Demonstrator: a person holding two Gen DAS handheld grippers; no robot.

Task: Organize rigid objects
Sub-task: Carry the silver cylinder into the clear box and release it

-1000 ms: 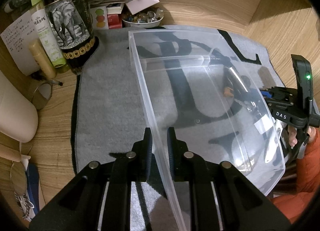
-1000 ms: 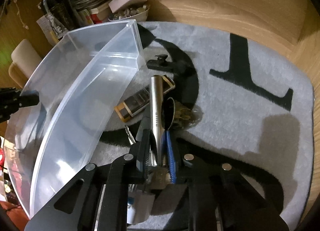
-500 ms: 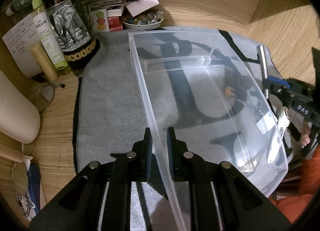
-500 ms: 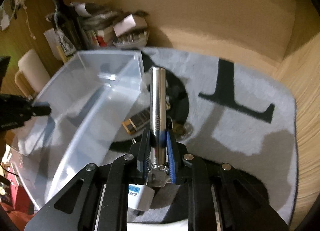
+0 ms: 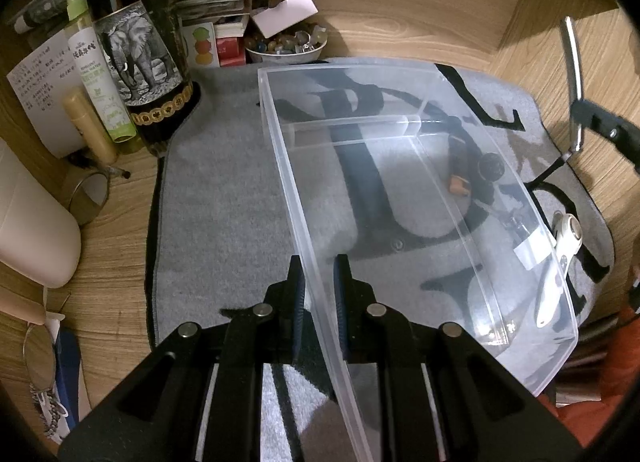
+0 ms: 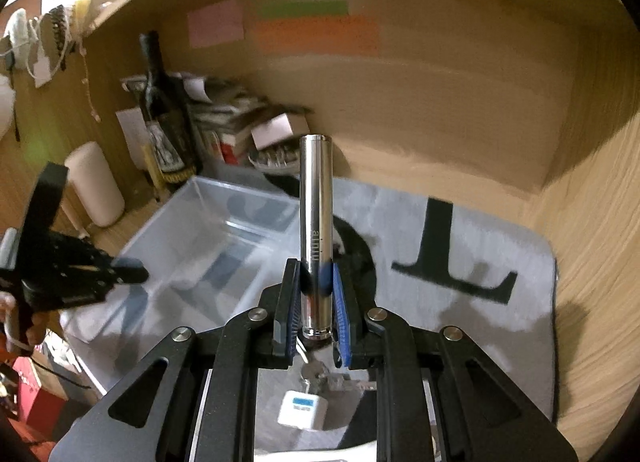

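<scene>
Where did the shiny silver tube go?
In the right wrist view the silver tube stands up in the right claw, lifted above the grey mat, just right of the clear bin.

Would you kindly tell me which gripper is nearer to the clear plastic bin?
Left. The left gripper is clamped on the near wall of the clear plastic bin, while the right gripper hangs apart beside it, holding a metal tube.

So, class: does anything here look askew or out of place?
Yes. The clear plastic bin sits tilted on the grey mat, its near wall pinched by the left hand-held gripper. Small items lie outside it.
</scene>
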